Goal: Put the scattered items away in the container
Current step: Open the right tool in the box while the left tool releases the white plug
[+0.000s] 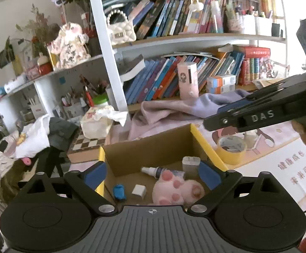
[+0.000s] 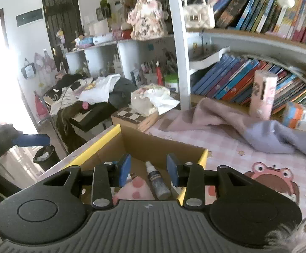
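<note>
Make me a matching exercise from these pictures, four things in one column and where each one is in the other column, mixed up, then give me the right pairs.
Things:
1. Dropper bottle
2. Tape roll
3. Blue lump
4. Pink case

Places:
A. On the mat, outside the box, to its right
B. Standing against the books
C. Lying in the box beside the plush paw
D. In the box, near its left wall

Pairs: 1-C, 2-A, 3-D, 4-B
</note>
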Available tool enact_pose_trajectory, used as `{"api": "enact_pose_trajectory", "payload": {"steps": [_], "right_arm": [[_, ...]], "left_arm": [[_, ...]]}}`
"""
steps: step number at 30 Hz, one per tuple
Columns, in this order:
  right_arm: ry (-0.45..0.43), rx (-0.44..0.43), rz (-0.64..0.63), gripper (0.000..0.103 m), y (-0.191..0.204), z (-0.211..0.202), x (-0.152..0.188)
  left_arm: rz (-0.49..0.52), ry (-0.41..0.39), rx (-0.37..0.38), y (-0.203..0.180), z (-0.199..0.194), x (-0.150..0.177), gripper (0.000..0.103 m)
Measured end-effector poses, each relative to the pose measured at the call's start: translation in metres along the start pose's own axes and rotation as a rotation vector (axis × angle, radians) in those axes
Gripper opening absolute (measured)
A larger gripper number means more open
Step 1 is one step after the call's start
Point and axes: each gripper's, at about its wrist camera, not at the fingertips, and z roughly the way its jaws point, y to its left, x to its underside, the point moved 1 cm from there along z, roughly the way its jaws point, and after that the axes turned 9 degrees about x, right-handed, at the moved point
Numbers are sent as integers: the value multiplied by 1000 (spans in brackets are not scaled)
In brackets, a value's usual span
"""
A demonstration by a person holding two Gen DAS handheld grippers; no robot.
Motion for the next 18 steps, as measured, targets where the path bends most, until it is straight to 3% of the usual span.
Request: {"api": "enact_pose_trajectory", "payload": {"steps": [9,12,15,18], "right_arm": [[-75,75,-27,36,17,-64,31],[-94,120,-108,36,30,-76,49],[-73,150,-205,37,45,-84,72],[-32,129,-207,40,53,-92,93]], "left_arm": [[-42,-31,-26,-14,-46,23,96],[-76,-28,-17,-17,-57,38,98],[-107,3,-21,-17,-62,55,98],[-148,20,-24,-20,-68,70,98]]}}
